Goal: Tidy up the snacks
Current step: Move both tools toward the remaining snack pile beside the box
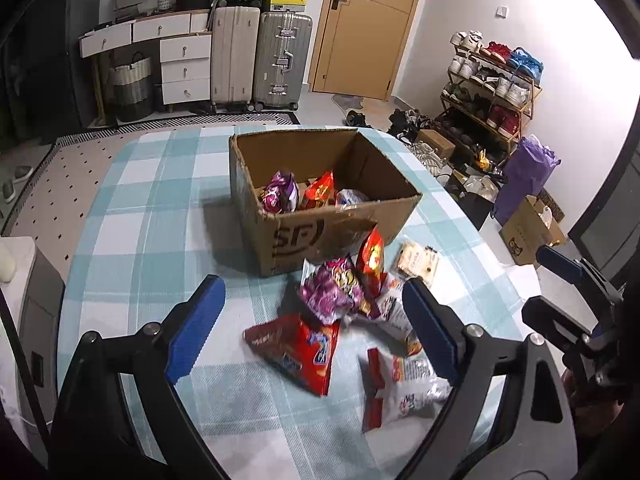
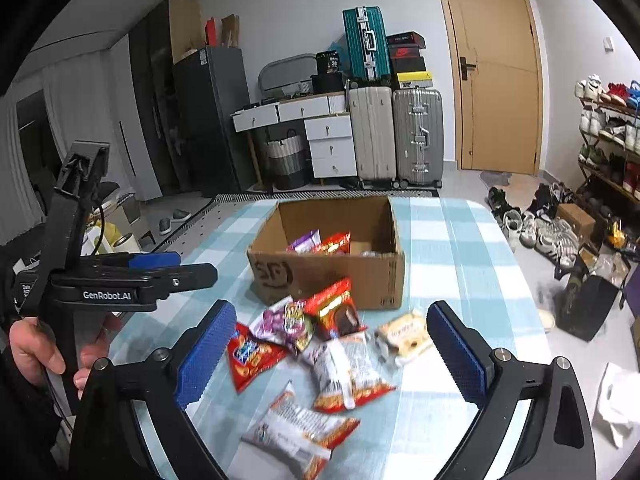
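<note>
- Several snack packets lie loose on the checked bench (image 1: 152,208), just in front of the cardboard box (image 1: 320,236); a few more already sit inside it.
- Left claw (image 1: 316,328) has its blue pads wide apart and holds nothing, hanging above the red packet (image 1: 298,350) and the purple packet (image 1: 330,290).
- Right claw (image 2: 332,354) is likewise spread and empty, over the white-and-orange packet (image 2: 350,372), with the pale biscuit pack (image 2: 404,334) near its right-hand pad.
- Packets overlap in the pile, so a closing claw could pinch two at once or catch only a crimped edge, and the bag might slip on the lift.
- Both claws work the same small heap and stand near one another, so I judge a clash likely if both go down together.
- Blur softens the packets, so exactly which ones touch is hard to tell.
- Box's near wall stands close behind the heap, so a low carry could knock it or shove the box back.
</note>
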Motion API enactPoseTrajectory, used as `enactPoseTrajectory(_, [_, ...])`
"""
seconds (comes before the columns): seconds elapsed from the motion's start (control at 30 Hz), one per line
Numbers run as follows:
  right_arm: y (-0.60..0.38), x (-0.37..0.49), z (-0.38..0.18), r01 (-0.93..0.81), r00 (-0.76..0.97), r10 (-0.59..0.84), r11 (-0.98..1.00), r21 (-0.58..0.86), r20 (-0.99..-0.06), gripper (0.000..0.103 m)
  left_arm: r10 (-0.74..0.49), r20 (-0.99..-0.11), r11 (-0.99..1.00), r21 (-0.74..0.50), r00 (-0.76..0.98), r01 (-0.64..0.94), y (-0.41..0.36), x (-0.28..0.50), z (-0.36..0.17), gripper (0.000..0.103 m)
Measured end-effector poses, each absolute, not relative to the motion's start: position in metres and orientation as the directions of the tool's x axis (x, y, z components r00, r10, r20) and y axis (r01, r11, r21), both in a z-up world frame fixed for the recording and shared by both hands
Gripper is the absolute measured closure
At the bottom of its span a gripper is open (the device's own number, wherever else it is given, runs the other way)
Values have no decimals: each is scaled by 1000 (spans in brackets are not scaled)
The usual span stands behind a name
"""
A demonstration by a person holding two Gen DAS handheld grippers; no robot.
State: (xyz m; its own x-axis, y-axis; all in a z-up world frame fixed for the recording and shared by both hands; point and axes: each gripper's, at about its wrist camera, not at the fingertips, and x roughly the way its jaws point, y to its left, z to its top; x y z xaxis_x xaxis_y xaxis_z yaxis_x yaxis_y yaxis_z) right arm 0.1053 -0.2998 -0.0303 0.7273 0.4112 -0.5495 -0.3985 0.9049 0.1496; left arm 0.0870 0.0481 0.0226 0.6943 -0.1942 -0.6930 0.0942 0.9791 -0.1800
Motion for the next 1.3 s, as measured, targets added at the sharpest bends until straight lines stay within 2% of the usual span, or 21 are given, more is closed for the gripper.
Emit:
enactPoseTrajectory(0.07, [-300,101,-35,-392,722,405,907,151,-561,5,-193,-690,979,-182,698,91,49,80,20,12])
enactPoseTrajectory(0.13, [-301,98,-40,-388,716,405,908,159,-569,5,-189,-687,979,-184,702,84,49,76,18,5])
enactPoseTrajectory(0.4, [-303,90,-66,-388,676,428,899,204,-599,5,-192,-678,976,-205,710,68,53,54,6,2])
enactPoseTrajectory(0.73, [-293,88,-108,-396,605,445,888,236,-660,5,-165,-710,978,-209,685,19,59,45,-21,1])
enactPoseTrajectory(1.0, [-280,94,-141,-396,539,458,878,267,-707,5,-190,-742,975,-221,643,33,56,44,-49,1])
enactPoseTrajectory(1.3, [-280,111,-161,-364,488,498,863,352,-717,5,-195,-766,971,-239,613,10,67,47,-69,1])
